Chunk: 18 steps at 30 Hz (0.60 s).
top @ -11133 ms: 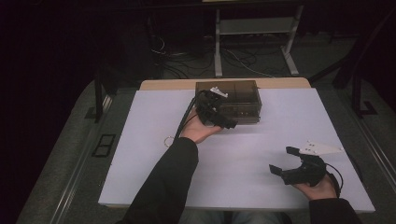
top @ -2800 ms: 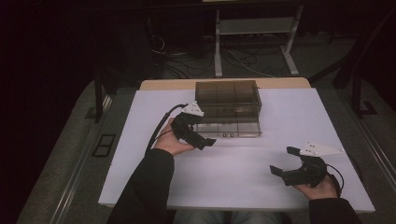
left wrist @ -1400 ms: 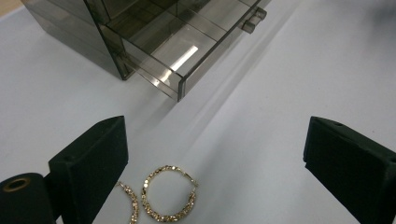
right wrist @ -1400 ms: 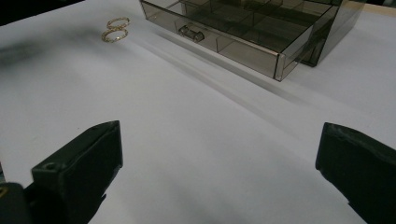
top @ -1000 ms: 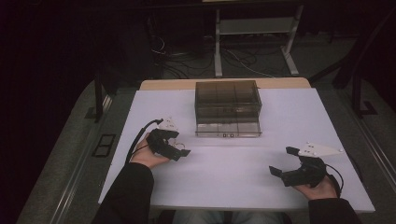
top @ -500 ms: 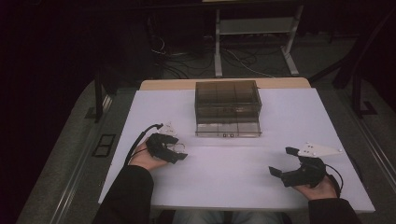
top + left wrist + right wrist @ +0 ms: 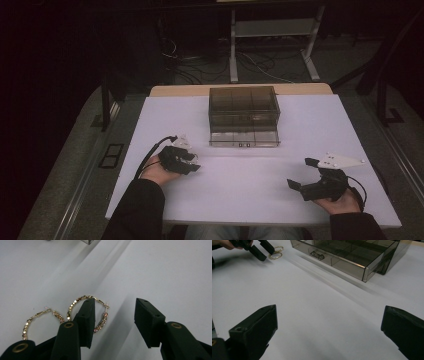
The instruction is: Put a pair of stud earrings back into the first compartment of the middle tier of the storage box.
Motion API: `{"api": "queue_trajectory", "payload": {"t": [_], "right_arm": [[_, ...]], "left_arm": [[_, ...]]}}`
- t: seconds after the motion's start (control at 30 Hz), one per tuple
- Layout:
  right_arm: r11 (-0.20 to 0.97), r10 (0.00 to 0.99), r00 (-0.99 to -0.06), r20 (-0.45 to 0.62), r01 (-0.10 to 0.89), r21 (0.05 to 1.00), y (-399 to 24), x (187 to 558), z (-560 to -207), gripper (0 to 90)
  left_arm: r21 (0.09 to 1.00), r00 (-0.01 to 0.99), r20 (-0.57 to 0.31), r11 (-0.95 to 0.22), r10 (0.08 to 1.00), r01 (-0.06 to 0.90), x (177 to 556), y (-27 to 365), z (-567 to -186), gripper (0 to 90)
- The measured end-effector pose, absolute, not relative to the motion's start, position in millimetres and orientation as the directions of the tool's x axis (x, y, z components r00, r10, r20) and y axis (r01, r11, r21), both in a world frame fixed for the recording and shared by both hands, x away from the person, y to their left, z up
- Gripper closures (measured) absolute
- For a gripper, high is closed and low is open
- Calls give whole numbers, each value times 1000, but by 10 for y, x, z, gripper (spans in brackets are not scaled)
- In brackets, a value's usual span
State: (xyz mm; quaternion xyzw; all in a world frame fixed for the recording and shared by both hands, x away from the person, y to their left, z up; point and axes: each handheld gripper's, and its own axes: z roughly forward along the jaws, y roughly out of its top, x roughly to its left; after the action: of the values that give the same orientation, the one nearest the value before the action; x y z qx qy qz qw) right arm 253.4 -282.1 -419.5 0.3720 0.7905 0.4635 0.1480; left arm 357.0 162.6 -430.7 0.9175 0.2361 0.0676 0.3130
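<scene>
Closing halfway, the left gripper (image 7: 113,320) has dropped onto one earring (image 7: 86,312), not yet pinched; the right gripper (image 7: 329,332) idles wide open, empty.

Two gold hoop earrings (image 7: 82,312), beaded with small glinting studs, on a plain white surface (image 7: 250,175). Smoky translucent grey-brown drawer box (image 7: 243,116). Matte black left claw (image 7: 113,322) and right claw (image 7: 329,335).

White table (image 7: 250,175): earrings (image 7: 85,312), drawer box (image 7: 243,116)
</scene>
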Motion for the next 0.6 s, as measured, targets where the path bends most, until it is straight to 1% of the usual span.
{"api": "queue_trajectory", "payload": {"t": [0.17, 0.33, 0.6], "right_arm": [[295, 725, -680, 112, 453, 842, -2822, 2536, -4195, 0], [295, 724, -680, 112, 453, 841, -2817, 2535, -4196, 0], [295, 724, -681, 112, 452, 841, -2816, 2534, -4196, 0]], "left_arm": [[595, 878, -22, -700, 477, 395, 3592, 1640, -4323, 570], [587, 876, -15, -705, 481, 397, 3601, 1657, -4327, 641], [588, 873, -46, -694, 485, 417, 3636, 1666, -4345, 752]]}}
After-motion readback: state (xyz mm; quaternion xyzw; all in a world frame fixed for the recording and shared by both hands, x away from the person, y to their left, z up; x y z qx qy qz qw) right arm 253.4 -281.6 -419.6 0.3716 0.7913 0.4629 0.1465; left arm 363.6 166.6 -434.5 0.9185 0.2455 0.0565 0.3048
